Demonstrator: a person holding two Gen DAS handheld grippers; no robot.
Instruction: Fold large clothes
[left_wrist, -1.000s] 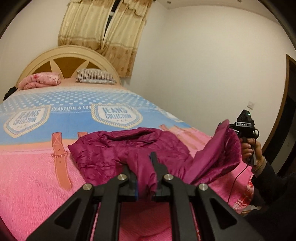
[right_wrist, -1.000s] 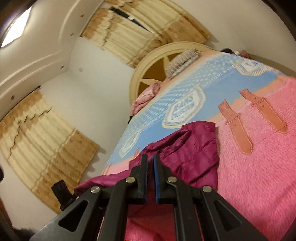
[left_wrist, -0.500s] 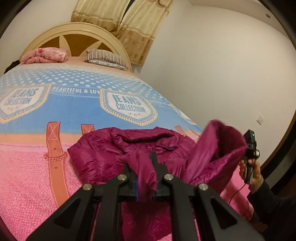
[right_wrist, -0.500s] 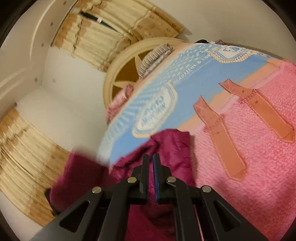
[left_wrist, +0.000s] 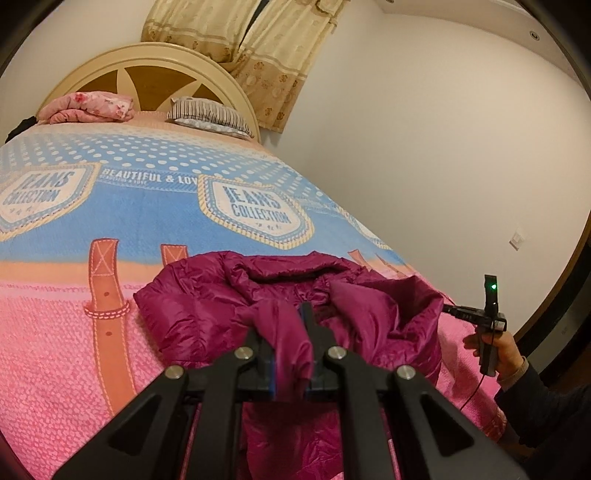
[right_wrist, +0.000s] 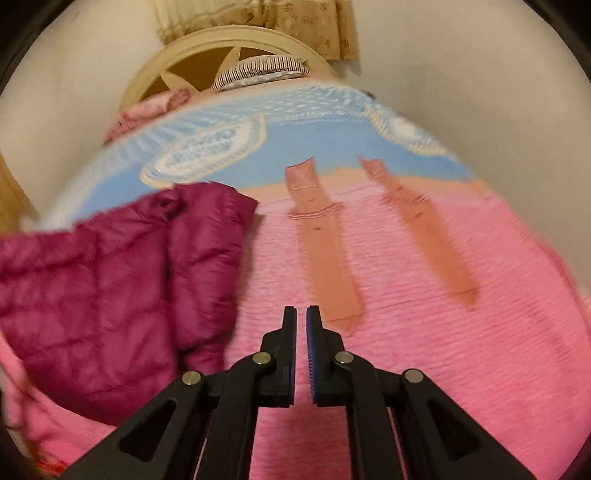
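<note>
A magenta puffer jacket (left_wrist: 207, 317) lies crumpled on the pink and blue bedspread (left_wrist: 55, 332). My left gripper (left_wrist: 291, 332) is shut on a fold of the jacket and holds it up at the jacket's near edge. My right gripper (left_wrist: 448, 309) shows at the jacket's right side, held by a hand. In the right wrist view the right gripper (right_wrist: 301, 314) has its jaws nearly together with a thin gap and nothing between them, over the bare pink bedspread (right_wrist: 424, 332). The jacket (right_wrist: 110, 295) lies to its left there.
A cream headboard (left_wrist: 147, 70) stands at the far end with a folded pink quilt (left_wrist: 88, 107) and a striped pillow (left_wrist: 210, 118). Curtains (left_wrist: 255, 44) hang behind. A white wall (left_wrist: 443, 147) runs along the right, with a dark doorway (left_wrist: 569, 302).
The right gripper has let go of the jacket's right side, which dropped onto the rest of the jacket. It swung right over the bare bedspread. The left gripper keeps its hold.
</note>
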